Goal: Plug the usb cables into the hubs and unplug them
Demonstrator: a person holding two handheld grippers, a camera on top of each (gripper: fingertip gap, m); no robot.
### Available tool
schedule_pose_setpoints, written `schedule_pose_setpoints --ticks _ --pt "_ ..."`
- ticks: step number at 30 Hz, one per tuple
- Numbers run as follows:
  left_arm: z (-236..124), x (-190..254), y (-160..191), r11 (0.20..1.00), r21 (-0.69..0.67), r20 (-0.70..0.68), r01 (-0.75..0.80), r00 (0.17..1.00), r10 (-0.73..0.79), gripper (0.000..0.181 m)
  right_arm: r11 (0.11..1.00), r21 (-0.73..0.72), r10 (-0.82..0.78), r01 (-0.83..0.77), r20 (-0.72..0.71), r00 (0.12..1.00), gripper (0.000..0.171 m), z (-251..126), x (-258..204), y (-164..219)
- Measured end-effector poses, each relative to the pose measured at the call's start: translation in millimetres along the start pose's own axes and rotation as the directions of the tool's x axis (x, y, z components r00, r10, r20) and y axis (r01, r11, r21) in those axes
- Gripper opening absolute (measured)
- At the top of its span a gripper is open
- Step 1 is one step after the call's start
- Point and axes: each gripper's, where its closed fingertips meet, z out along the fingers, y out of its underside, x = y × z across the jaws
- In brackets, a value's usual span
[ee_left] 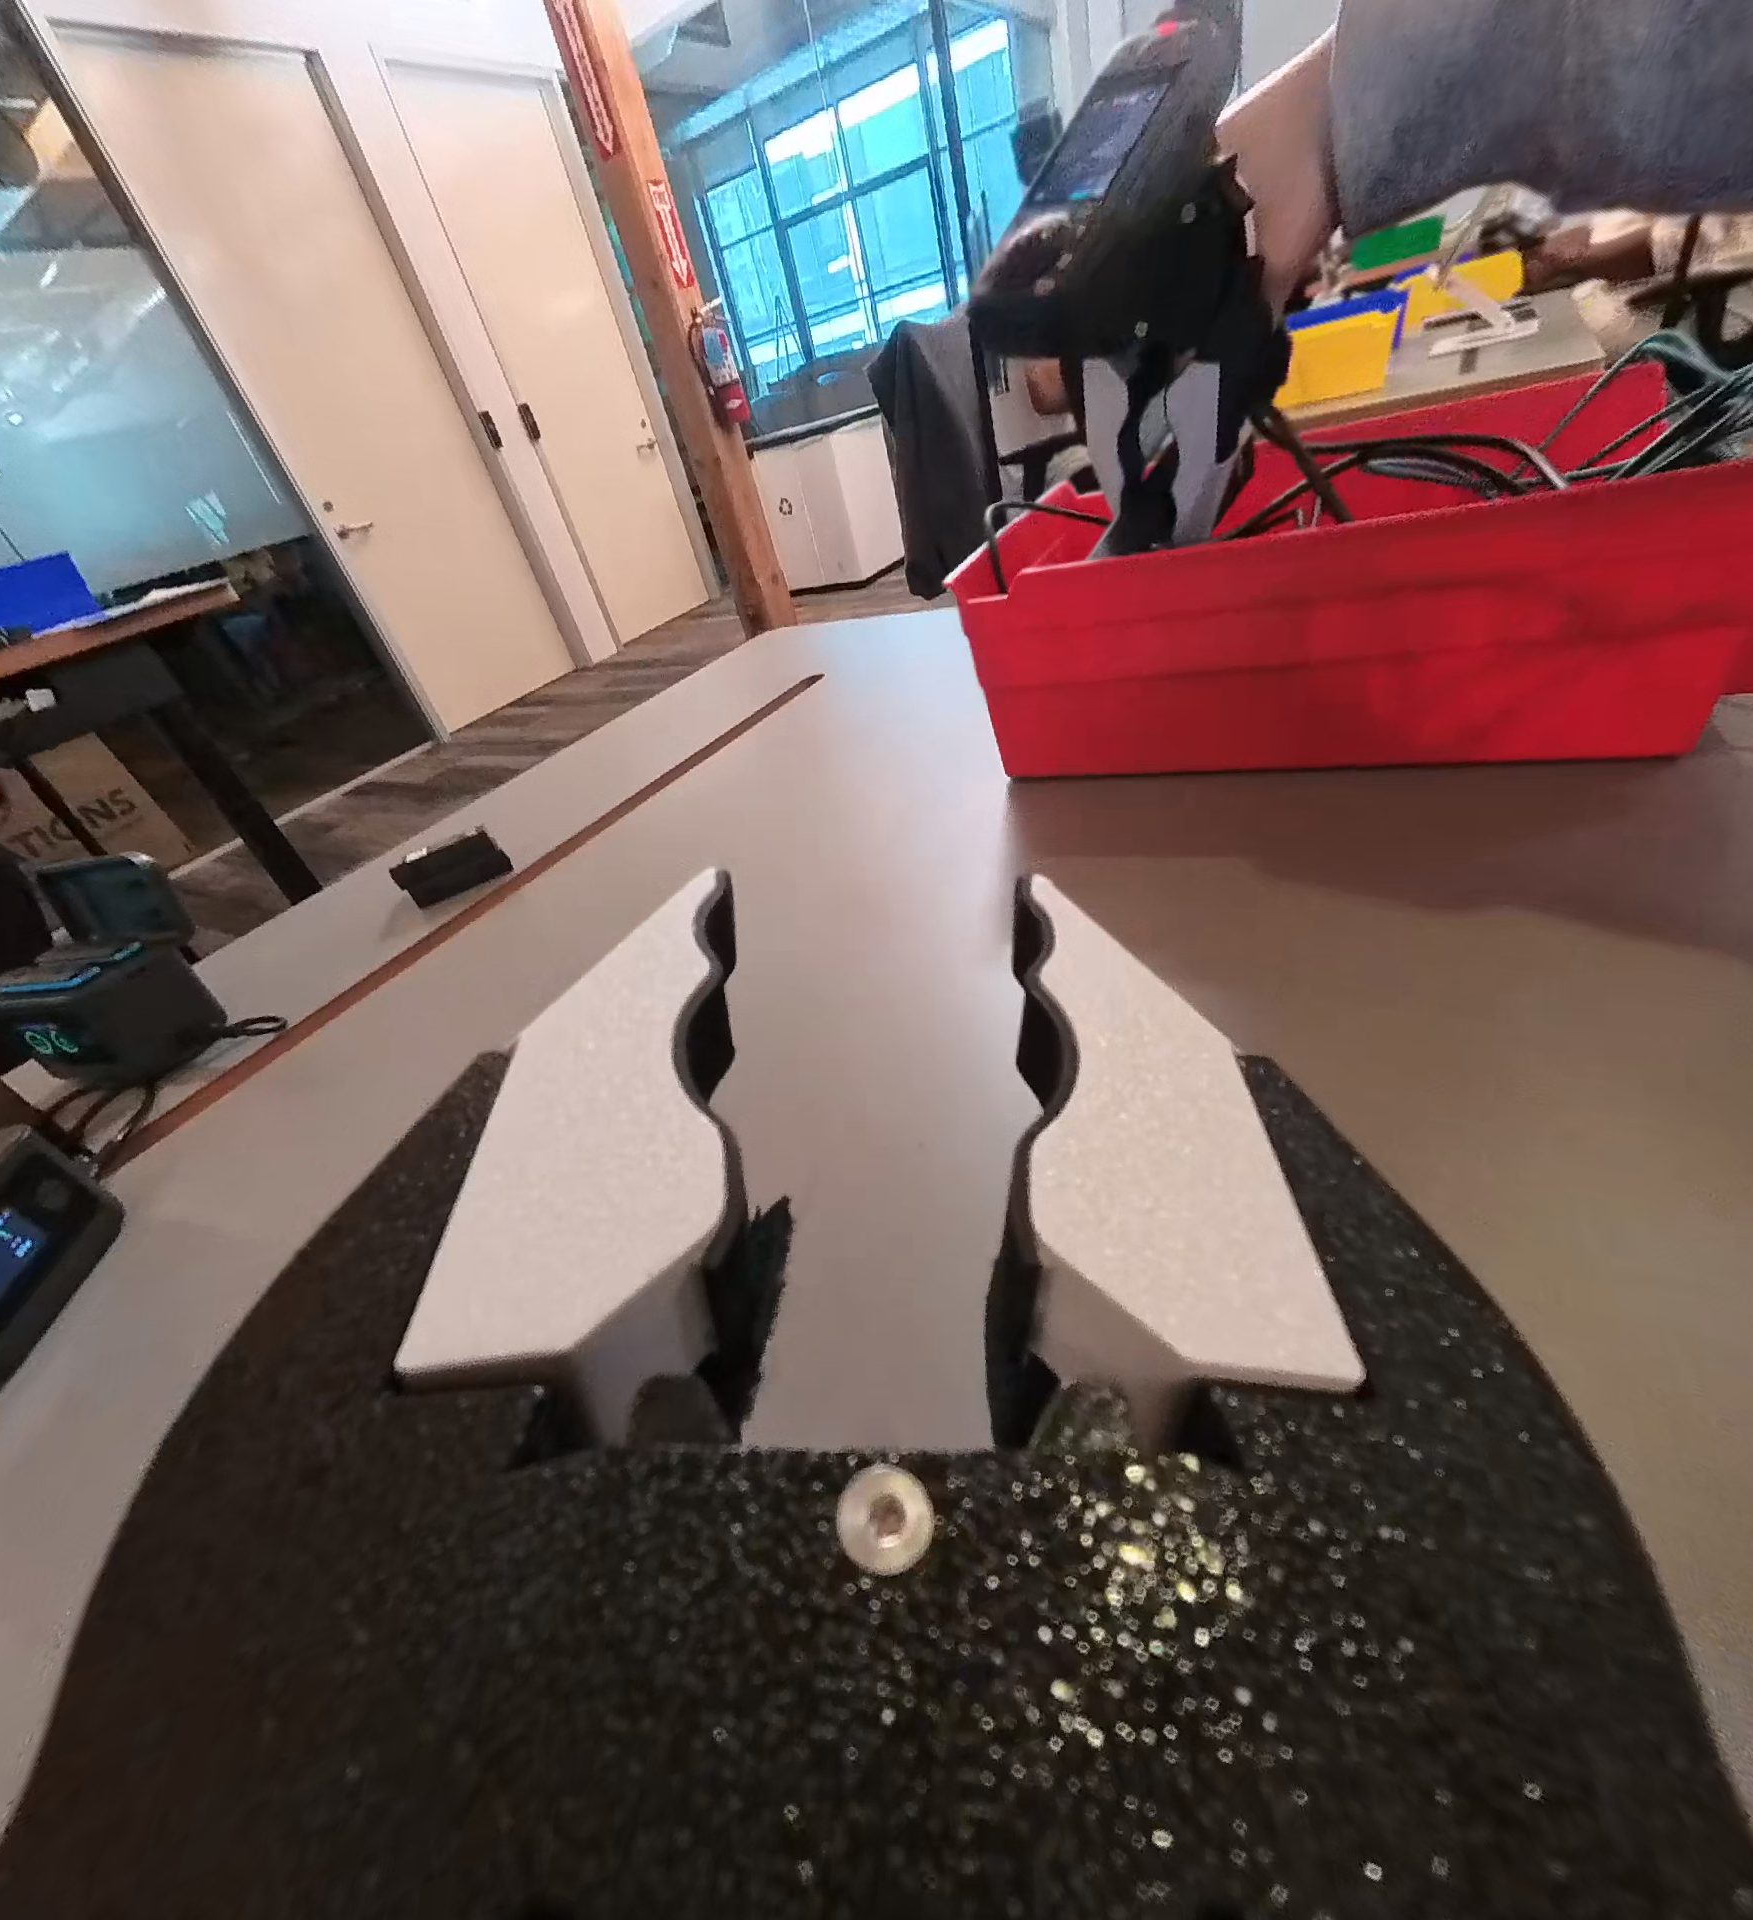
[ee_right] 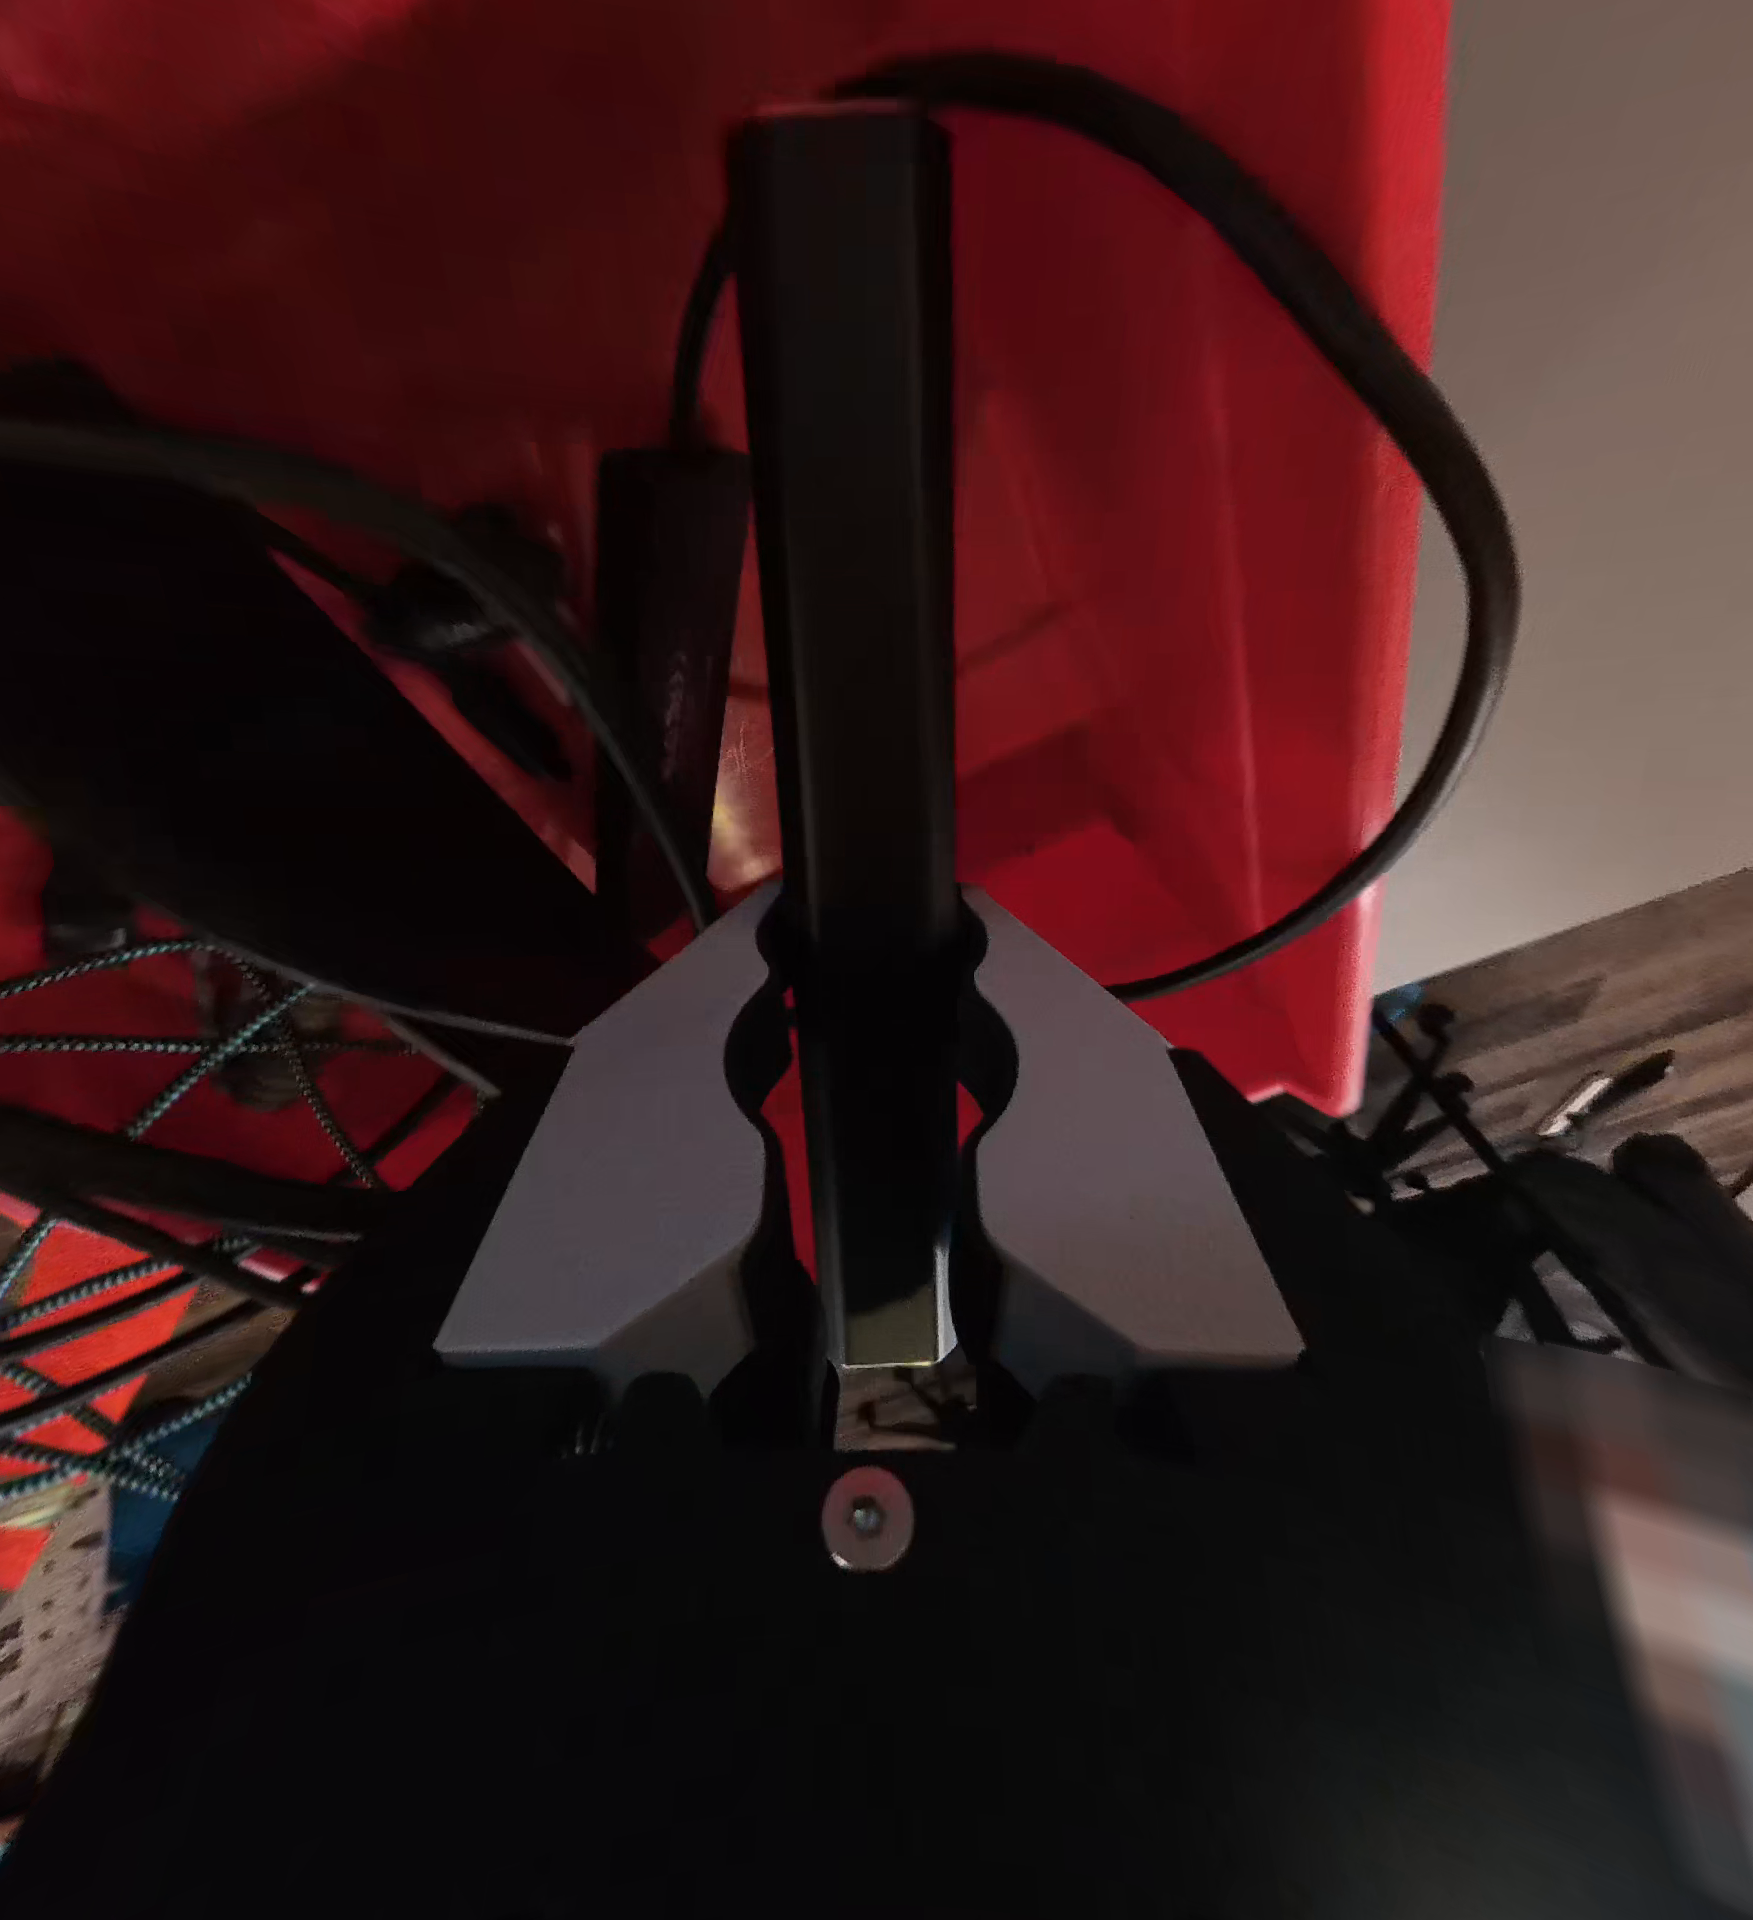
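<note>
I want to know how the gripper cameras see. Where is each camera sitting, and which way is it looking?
Left wrist view: sits on the left gripper, low over the table, looking across at the red bin; its own open fingers and the person's sleeve show.
Right wrist view: sits on the right gripper, looking down into the red bin; its fingers are shut on a black hub among cables.
Shared: the red bin and the right gripper, reaching into that bin.

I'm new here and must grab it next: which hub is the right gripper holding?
Look inside the red plastic bin. The right gripper is shut on a long, slim black bar-shaped hub, its thick black cable looping right; unlike the braided cables, it is rigid.
</note>
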Motion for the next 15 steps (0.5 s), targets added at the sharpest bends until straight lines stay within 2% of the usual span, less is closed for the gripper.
schedule_pose_setpoints --ticks 5,8,12,15 --pt "3.6 -6.7 10.0 0.997 -0.07 0.027 0.028 0.999 -0.026 0.055 0.992 -0.034 0.122 -0.12 0.073 0.99 0.027 21.2 -4.2 2.6" --pt "4.9 -12.2 14.3 0.992 -0.107 0.053 0.059 0.997 -0.053 0.061 0.973 -0.001 0.231 -0.231 0.061 0.971 0.035 12.6 1.4 3.4" --pt "4.6 -18.3 16.1 0.989 -0.125 0.079 0.082 0.994 -0.072 0.065 0.912 0.224 0.368 -0.343 -0.084 0.926 0.061 -36.3 22.1 -0.7" --pt "3.1 -24.7 17.4 0.986 -0.14 0.116 0.088 0.991 -0.072 0.066 0.806 0.478 0.498 -0.349 -0.229 0.836 0.067 -99.3 24.3 -7.0"
